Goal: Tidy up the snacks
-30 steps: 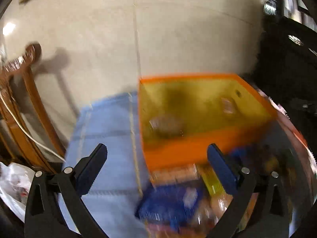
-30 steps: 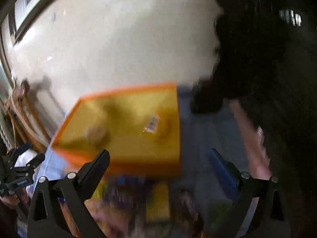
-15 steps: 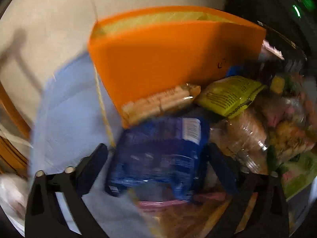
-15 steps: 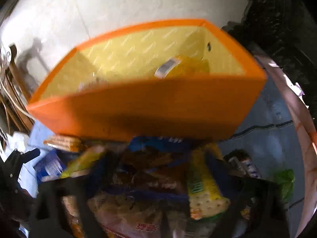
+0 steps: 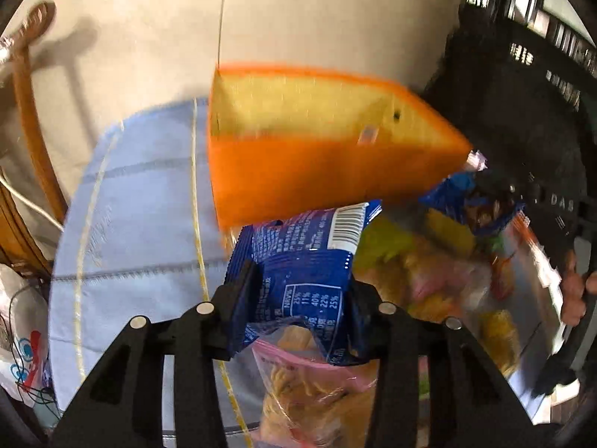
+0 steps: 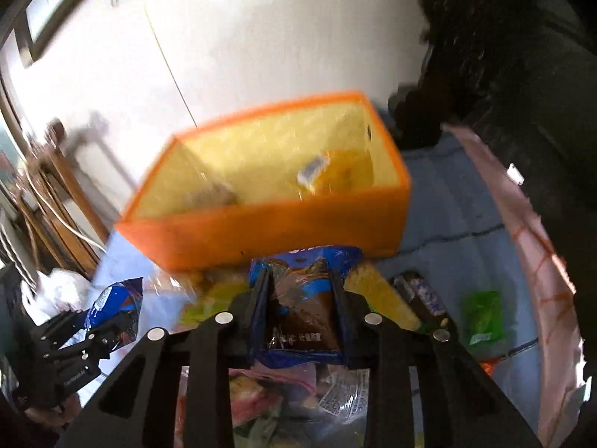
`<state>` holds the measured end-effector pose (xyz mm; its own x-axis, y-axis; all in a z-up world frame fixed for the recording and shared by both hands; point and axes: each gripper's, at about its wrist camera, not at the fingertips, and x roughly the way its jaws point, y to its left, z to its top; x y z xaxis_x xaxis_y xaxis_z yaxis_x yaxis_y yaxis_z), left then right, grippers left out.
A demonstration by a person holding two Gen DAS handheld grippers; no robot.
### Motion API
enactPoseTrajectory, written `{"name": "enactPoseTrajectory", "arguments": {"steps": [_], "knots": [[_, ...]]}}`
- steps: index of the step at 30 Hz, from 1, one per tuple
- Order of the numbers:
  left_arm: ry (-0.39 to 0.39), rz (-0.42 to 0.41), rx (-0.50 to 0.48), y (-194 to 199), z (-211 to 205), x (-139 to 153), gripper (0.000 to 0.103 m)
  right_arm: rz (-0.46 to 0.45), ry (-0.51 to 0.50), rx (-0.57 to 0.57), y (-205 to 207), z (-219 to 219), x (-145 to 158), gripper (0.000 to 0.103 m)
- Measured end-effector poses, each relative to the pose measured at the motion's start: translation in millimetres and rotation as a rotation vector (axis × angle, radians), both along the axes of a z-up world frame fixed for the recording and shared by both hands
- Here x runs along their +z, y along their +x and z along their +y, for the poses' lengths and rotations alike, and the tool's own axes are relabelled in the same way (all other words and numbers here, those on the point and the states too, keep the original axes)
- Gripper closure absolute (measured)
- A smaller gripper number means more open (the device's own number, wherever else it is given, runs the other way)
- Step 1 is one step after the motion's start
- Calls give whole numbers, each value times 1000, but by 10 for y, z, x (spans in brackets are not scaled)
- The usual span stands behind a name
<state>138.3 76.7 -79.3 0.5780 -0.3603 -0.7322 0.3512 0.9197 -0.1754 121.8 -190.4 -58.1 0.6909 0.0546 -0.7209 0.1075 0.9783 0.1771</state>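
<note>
My left gripper (image 5: pixel 298 291) is shut on a blue snack packet (image 5: pixel 309 261) with a white barcode, held above the snack pile. My right gripper (image 6: pixel 300 291) is shut on a blue and brown snack packet (image 6: pixel 304 310), also lifted. The orange bin (image 5: pixel 317 183) with a yellow inside stands just beyond both, also in the right wrist view (image 6: pixel 280 227); it holds a couple of snacks (image 6: pixel 335 171). The left gripper with its blue packet shows at the lower left of the right wrist view (image 6: pixel 108 306).
A pile of loose snack bags (image 5: pixel 429 272) lies in front of the bin on a light blue tablecloth (image 5: pixel 141 224). A green packet (image 6: pixel 483 317) and a dark bar (image 6: pixel 421 295) lie to the right. A wooden chair (image 5: pixel 26 112) stands at the left.
Both grippers have closed on packets from the pile and lifted them; they were open half a second ago. The bin now sits lower and farther in both views.
</note>
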Motion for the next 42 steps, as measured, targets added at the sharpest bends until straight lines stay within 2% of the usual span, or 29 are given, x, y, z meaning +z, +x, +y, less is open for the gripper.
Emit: {"name": "enactPoseTrajectory", "arguments": {"steps": [3, 7, 10, 11, 12, 13, 14, 15, 16, 19, 21, 22, 25, 27, 28, 29, 32, 36, 38, 39, 40, 41, 42], "knots": [[-29, -70, 0, 57, -104, 331, 61, -92, -63, 23, 137, 16, 334, 73], [-20, -166, 21, 465, -224, 700, 61, -194, -79, 29, 474, -77, 690, 73], [-31, -190, 57, 825, -233, 818, 61, -228, -94, 30, 774, -114, 846, 73], [-34, -193, 68, 924, -245, 850, 59, -237, -84, 33, 904, -135, 886, 70], [-36, -203, 76, 1009, -240, 859, 57, -242, -71, 33, 982, -136, 908, 60], [-22, -206, 97, 1089, -223, 855, 23, -234, -62, 39, 1089, -154, 916, 16], [4, -200, 135, 1148, -203, 837, 6, -218, -70, 13, 1144, -170, 921, 3], [33, -203, 203, 1188, -160, 821, 4, -230, -69, -11, 1115, -188, 926, 4], [32, -197, 212, 1182, -102, 794, 4, -243, -56, -10, 1069, -196, 919, 4], [-13, -195, 165, 902, 146, 631, 4, -206, -27, 16, 844, -190, 782, 4], [-8, -200, 99, 610, 251, 453, 4, -152, 5, 34, 648, -115, 582, 4], [20, -212, 72, 502, 268, 387, 4, -108, 12, 44, 553, -27, 424, 4], [208, -236, -26, 243, 133, 0, 4, 9, -9, 77, 439, 248, -48, 4], [312, -229, -77, 203, 7, -304, 4, 92, -27, 81, 481, 428, -386, 4], [337, -220, -94, 230, -35, -434, 4, 127, -18, 90, 527, 492, -533, 4], [343, -215, -100, 236, -53, -520, 4, 138, -11, 95, 543, 533, -616, 4], [291, -193, -114, 432, -107, -712, 4, 165, -42, 93, 727, 652, -796, 4], [217, -186, -132, 578, -229, -757, 4, 199, -29, 82, 878, 684, -920, 4], [216, -180, -149, 624, -317, -786, 4, 221, -30, 88, 896, 718, -1001, 5], [232, -176, -150, 653, -367, -836, 4, 223, -26, 95, 896, 716, -1027, 10], [221, -153, -134, 698, -375, -877, 4, 226, -18, 98, 901, 715, -1065, 39], [175, -95, -111, 758, -343, -917, 8, 226, 23, 113, 887, 710, -1090, 61], [135, -41, -102, 793, -326, -931, 17, 231, 62, 117, 888, 715, -1093, 61]]}}
